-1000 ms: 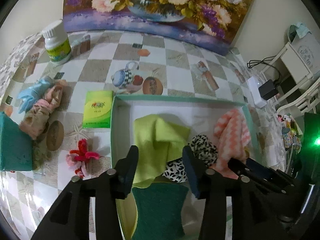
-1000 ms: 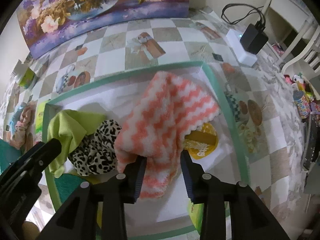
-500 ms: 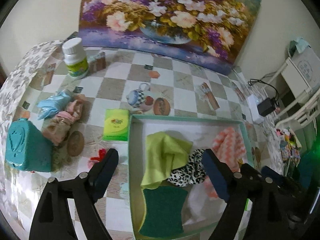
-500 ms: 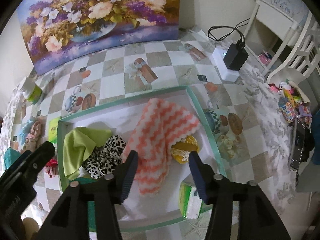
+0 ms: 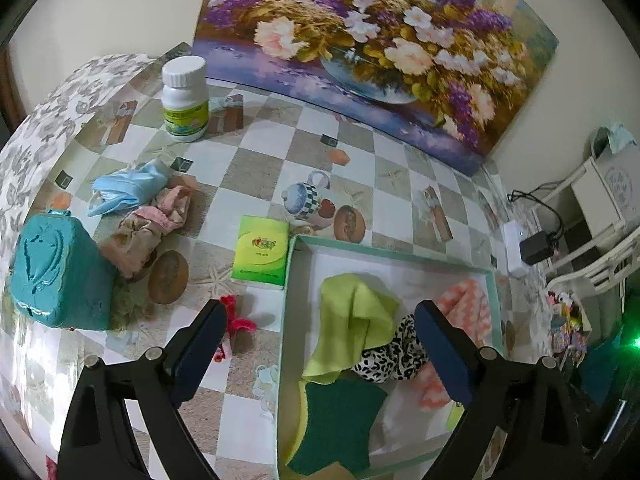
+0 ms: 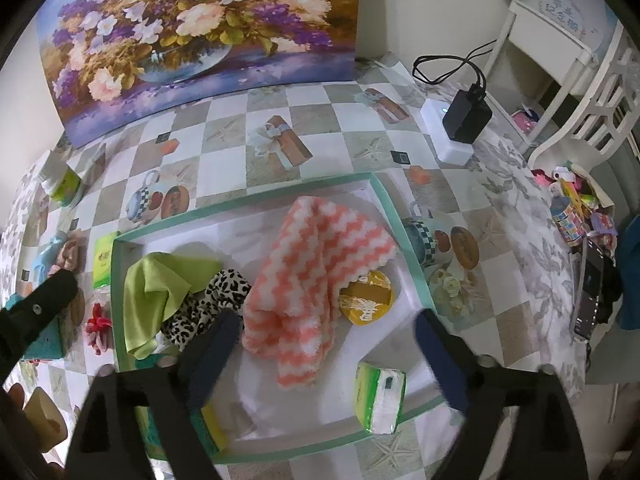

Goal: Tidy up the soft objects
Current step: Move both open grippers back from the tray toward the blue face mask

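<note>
A shallow tray with a green rim (image 5: 384, 252) (image 6: 248, 198) holds a lime cloth (image 5: 352, 332) (image 6: 156, 292), a leopard-print scrunchie (image 5: 392, 360) (image 6: 208, 304), a pink-and-white zigzag cloth (image 6: 316, 276) (image 5: 468, 308), a green sponge (image 5: 336, 420), a yellow round pack (image 6: 366, 298) and a tissue pack (image 6: 378, 396). My left gripper (image 5: 320, 352) is open and empty above the tray's left edge. My right gripper (image 6: 324, 360) is open and empty above the pink cloth. On the table left of the tray lie a red hair tie (image 5: 236, 324) (image 6: 96, 326), a pink-beige cloth (image 5: 148, 232) and a blue mask (image 5: 128, 192).
A teal box (image 5: 56, 272), a green tissue pack (image 5: 262, 252) and a white bottle (image 5: 185, 100) stand left of the tray. A flower painting (image 5: 360, 40) leans on the back wall. A white power strip with a black adapter (image 6: 460, 124) sits at the right.
Both grippers opened wide and pulled up and back from the tray. The right gripper let go of the pink zigzag cloth, which now lies in the tray.
</note>
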Motion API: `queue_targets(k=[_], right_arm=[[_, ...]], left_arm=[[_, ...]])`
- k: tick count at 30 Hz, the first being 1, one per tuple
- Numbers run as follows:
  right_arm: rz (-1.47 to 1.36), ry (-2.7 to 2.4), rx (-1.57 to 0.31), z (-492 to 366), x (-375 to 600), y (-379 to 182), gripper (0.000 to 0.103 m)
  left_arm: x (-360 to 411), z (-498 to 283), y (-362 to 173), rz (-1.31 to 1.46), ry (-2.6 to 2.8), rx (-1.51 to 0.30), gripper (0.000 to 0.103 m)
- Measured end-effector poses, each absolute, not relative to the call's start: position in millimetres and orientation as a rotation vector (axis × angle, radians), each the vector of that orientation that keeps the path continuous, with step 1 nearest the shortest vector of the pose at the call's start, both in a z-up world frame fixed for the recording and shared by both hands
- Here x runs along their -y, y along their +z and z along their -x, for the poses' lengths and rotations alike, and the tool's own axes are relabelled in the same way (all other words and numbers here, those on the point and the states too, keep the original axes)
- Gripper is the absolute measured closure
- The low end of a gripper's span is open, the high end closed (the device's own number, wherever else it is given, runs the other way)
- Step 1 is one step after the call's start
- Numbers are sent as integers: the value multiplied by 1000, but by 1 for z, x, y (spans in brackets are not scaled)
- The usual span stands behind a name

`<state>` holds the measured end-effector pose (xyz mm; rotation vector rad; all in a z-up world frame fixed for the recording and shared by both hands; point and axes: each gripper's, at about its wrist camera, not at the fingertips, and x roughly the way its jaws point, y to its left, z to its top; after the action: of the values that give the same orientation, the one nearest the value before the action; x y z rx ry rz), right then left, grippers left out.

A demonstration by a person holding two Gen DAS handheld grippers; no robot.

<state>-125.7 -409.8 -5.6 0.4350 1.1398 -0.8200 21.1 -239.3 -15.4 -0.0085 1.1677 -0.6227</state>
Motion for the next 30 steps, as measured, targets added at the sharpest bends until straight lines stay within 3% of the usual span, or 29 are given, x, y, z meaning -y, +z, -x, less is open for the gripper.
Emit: queue_targets(k=[30], right_arm=[[-319, -631, -1142, 66, 323, 1, 0]], left_arm=[[132, -67, 28, -86, -235, -1040, 3]])
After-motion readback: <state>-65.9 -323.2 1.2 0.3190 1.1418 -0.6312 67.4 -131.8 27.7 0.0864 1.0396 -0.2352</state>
